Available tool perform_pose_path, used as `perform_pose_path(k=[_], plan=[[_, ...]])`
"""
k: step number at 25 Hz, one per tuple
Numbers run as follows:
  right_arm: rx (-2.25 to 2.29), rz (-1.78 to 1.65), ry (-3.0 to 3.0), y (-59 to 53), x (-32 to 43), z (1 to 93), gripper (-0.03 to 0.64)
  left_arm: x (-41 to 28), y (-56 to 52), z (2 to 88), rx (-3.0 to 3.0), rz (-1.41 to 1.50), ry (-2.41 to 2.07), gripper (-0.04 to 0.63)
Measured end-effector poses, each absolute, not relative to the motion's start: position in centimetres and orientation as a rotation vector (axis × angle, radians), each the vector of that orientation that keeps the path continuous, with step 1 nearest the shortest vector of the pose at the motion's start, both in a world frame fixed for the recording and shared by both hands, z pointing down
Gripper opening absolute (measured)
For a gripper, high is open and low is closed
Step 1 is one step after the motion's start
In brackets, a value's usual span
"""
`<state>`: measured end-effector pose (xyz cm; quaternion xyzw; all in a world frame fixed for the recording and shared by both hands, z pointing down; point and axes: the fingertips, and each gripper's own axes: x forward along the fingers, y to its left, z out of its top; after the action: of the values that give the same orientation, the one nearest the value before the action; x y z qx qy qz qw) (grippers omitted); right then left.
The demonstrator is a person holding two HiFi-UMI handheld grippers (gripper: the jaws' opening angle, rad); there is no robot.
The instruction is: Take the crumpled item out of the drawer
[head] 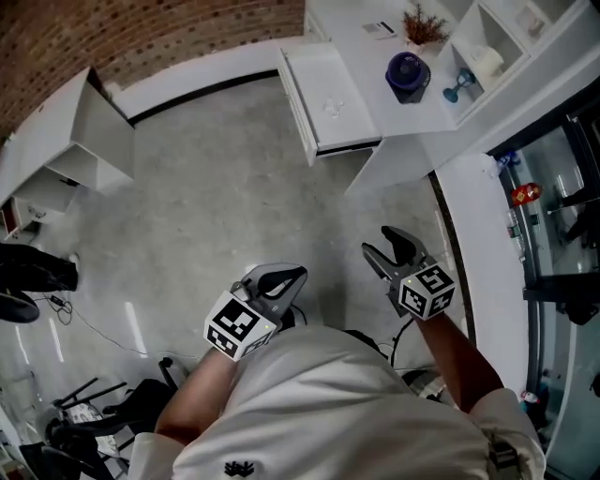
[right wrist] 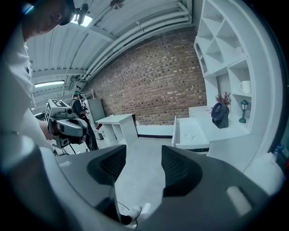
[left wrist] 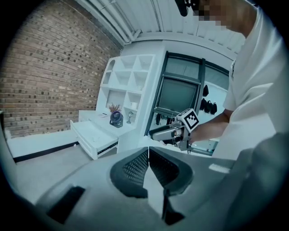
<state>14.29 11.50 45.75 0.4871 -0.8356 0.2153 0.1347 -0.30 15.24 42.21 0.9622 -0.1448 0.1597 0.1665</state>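
The white drawer [head: 323, 94] stands pulled out of the white cabinet at the far side of the floor. A small white crumpled item [head: 333, 106] lies on its bottom. The right gripper view also shows the drawer [right wrist: 188, 131] and the crumpled item [right wrist: 190, 136]. Both grippers hang over the grey floor near the person's body, far from the drawer. My left gripper [head: 298, 276] has its jaws shut together with nothing in them, as the left gripper [left wrist: 148, 159] view confirms. My right gripper [head: 380, 242] stands open and empty, with floor showing through the right gripper [right wrist: 143, 166] gap.
A dark blue fan [head: 408, 75] and a dried plant [head: 424, 26] stand on the cabinet top beside a white shelf unit [head: 487, 47]. A white desk [head: 84, 141] stands at the left by the brick wall. Cables and dark gear [head: 84, 408] lie at lower left.
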Motion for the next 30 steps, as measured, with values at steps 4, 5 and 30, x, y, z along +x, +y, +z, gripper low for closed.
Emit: perform_pose_path(k=[4, 5, 30], plan=[[1.438, 0.601, -2.402, 6.5, 12.6, 45.9, 0.253, -2.8, 11.0, 42.2, 2.752, 0.452, -0.411, 0.012], [1.446, 0.591, -2.397, 5.4, 12.3, 45.9, 0.252, -3.4, 10.0, 42.3, 2.755, 0.453, -0.415, 0.012], [1.382, 0.737, -2.257, -29.8, 21.8, 58.9, 0.239, 3.9, -16.7, 43.1, 2.638, 0.472, -0.673, 0.014]])
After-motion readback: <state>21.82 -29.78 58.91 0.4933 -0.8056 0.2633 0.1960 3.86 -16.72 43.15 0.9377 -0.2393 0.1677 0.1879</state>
